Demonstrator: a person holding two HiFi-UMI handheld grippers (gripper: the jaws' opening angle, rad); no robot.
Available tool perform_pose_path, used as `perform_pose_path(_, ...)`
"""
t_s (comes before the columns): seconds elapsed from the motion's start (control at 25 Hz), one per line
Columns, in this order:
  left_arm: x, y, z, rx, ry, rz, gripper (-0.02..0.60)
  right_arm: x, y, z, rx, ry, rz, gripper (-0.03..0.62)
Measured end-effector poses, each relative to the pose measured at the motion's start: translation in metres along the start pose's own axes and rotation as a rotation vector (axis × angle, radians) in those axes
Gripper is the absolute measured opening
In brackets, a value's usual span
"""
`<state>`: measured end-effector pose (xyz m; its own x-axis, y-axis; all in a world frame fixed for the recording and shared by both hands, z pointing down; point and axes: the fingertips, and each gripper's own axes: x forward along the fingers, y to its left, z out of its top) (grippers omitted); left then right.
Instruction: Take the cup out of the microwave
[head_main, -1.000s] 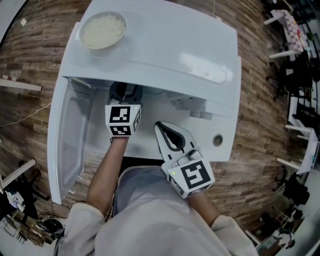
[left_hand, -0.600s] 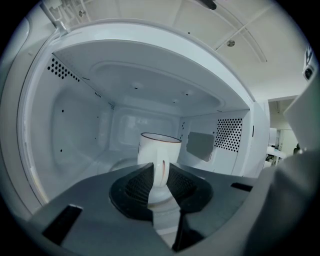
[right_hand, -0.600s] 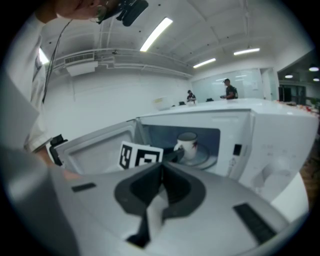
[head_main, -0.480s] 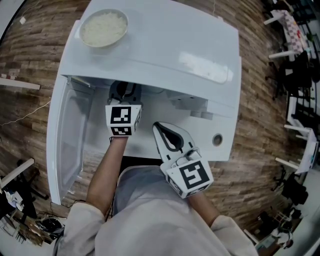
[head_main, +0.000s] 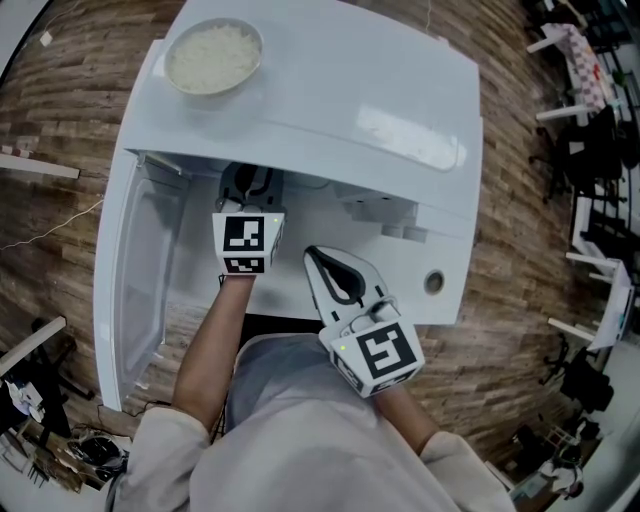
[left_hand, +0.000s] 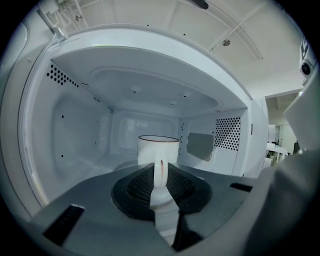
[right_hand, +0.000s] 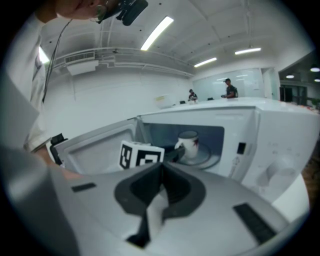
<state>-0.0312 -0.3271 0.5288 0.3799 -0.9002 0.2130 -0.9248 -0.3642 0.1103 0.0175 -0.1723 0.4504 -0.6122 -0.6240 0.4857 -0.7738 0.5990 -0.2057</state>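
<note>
A white cup (left_hand: 158, 149) with a dark rim stands on the turntable inside the open white microwave (head_main: 330, 95). My left gripper (left_hand: 160, 170) reaches into the cavity, and its jaws have just been closing. Its pads now press on both sides of the cup's handle (left_hand: 159, 175). In the head view the left gripper (head_main: 248, 182) disappears under the microwave's top, so the cup is hidden there. The right gripper view shows the cup (right_hand: 189, 145) beyond the left gripper's marker cube (right_hand: 141, 156). My right gripper (head_main: 318, 256) hangs shut and empty in front of the microwave.
The microwave door (head_main: 140, 280) stands swung open to the left. A bowl of rice (head_main: 213, 58) sits on the microwave's top at its back left corner. The control knob (head_main: 434, 281) is on the front panel at right. Wooden floor surrounds the unit.
Neither gripper has visibly shifted in the head view; only the camera has drifted slightly.
</note>
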Motion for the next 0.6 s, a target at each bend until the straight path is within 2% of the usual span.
perform_pose_path(0.6,-0.0056,-0.0021,0.0063,-0.006,-0.019,0.010,0.067,-0.0030,-0.0059,-0.0013,0.002,0.002,-0.008,0.023)
